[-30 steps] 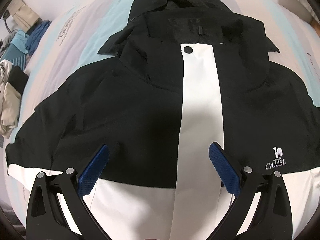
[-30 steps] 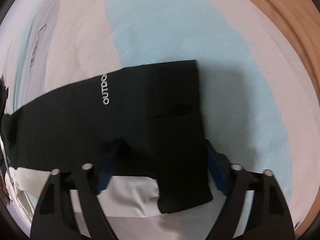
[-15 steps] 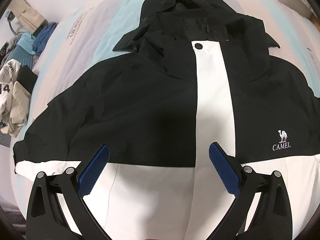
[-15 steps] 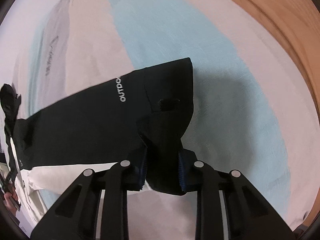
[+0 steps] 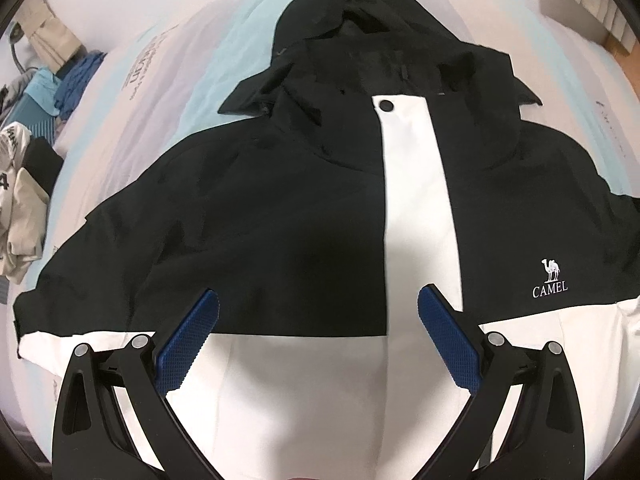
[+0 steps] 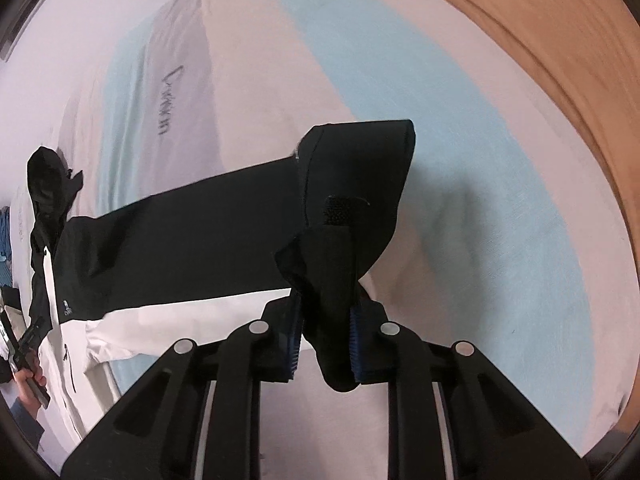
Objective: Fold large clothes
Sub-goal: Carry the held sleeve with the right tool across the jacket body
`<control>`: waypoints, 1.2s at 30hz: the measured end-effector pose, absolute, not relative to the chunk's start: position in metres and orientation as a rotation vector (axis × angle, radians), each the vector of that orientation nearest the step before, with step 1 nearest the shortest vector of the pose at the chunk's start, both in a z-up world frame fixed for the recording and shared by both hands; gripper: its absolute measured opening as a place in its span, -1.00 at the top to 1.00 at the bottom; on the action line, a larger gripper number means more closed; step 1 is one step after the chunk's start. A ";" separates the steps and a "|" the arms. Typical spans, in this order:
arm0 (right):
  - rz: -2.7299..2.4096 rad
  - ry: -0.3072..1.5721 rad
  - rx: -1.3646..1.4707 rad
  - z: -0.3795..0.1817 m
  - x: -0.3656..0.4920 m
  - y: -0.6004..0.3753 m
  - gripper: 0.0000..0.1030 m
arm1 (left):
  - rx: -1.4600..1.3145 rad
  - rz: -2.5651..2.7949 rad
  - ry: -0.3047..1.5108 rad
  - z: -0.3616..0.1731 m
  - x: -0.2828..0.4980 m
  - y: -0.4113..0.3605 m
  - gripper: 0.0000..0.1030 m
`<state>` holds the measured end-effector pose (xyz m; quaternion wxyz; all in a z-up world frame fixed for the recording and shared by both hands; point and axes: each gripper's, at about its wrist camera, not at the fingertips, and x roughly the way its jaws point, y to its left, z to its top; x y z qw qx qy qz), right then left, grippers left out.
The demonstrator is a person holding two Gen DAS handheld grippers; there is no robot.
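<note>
Right tongs [image 6: 324, 336] pinch the jacket cuff [image 6: 356, 184]; left tongs [image 5: 318, 308] hover agape above.

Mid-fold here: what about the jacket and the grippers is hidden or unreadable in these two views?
- Left wrist view: the jacket hem and lower body run off the bottom edge, partly behind the open left gripper.
- Left wrist view: the far sleeve end is cut by the right edge.
- Right wrist view: the right gripper is shut on the sleeve cuff; the fabric hides how deep the pads bite.
- Right wrist view: the chest logo is too small to read.
</note>
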<state>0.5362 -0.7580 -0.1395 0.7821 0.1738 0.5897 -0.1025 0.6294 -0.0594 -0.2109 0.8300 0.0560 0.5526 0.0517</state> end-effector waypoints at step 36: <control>0.249 1.244 0.319 -0.058 0.635 -0.216 0.71 | 0.036 0.148 1.144 -0.116 0.563 0.235 -0.89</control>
